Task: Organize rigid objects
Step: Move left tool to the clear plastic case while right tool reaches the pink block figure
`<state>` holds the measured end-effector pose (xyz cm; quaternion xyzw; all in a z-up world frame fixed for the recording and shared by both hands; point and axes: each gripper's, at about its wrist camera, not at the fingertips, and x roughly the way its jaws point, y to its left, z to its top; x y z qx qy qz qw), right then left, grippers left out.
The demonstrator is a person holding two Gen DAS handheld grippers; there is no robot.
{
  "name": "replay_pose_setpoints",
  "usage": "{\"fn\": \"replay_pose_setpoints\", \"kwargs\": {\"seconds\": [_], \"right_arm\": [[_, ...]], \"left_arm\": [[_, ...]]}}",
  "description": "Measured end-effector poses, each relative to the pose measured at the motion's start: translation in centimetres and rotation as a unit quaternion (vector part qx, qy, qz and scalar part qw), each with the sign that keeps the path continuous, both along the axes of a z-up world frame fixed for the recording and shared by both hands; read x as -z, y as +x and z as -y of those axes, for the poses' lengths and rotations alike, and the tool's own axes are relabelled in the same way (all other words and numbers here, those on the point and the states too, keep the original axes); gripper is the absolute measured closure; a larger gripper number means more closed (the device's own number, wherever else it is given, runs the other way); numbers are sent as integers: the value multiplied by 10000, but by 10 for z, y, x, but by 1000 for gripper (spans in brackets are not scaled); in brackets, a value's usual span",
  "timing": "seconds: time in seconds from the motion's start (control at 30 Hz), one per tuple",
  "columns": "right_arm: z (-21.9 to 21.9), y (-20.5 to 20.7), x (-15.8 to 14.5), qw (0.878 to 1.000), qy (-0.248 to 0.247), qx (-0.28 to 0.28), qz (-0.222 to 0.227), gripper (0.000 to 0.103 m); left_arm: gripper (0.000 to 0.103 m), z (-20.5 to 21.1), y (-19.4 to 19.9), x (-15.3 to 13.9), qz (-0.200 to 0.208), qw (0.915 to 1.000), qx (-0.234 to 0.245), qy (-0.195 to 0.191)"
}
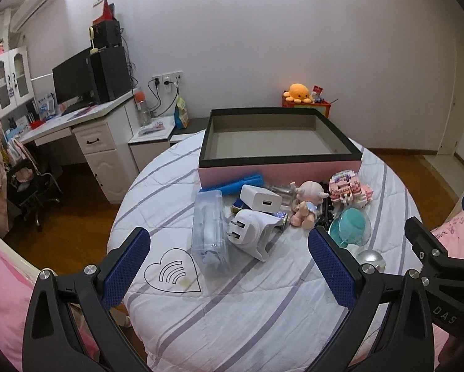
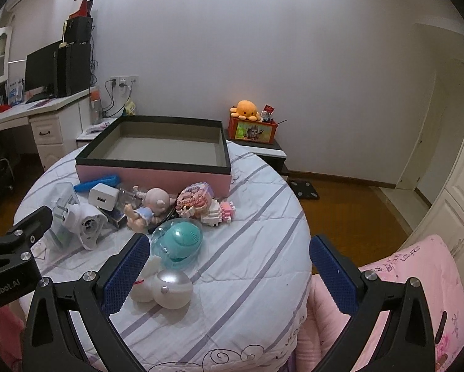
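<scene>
A pink box with a black rim (image 1: pixel 280 156) stands open and empty on the round quilted table (image 1: pixel 232 294); it also shows in the right wrist view (image 2: pixel 153 175). In front of it lies a pile: a clear plastic case (image 1: pixel 208 232), a white plug device (image 1: pixel 252 232), a white charger (image 1: pixel 261 200), a blue bar (image 1: pixel 235 184), a doll (image 1: pixel 308 206), a pink brick figure (image 1: pixel 348 190), a teal dome (image 1: pixel 351 224) and a silver ball (image 2: pixel 170 288). My left gripper (image 1: pixel 229 266) is open, just short of the case. My right gripper (image 2: pixel 230 276) is open, beside the ball.
A desk with a monitor (image 1: pixel 74 80) and a chair (image 1: pixel 33 186) stand left. A nightstand with an orange plush (image 2: pixel 247 110) stands behind the table. Pink bedding (image 2: pixel 402 279) lies at the right. The right gripper's body (image 1: pixel 442 266) shows in the left wrist view.
</scene>
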<state>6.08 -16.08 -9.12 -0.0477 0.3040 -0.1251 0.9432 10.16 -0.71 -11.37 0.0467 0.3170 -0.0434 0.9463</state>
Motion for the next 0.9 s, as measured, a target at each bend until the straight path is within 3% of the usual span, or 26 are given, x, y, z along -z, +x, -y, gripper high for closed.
{"fn": "replay_pose_setpoints", "kwargs": {"seconds": [0.23,0.43,0.57,0.9], "right_arm": [[0,4,2,10000,58,-56,-50,0],[12,15,5,9989,407,-135,-171,0],[24,31,11,9977,577,-145,-319,0],[48,88,28,9945,693,-315,-716,0]], "left_arm": [[0,-1,2,1,-79,9999,59,20],[0,-9,15,9,-264,9996,-32,111],[0,-13,28,16,-402,9990,-96,156],[0,8,67,39,-895,9950,295,335]]}}
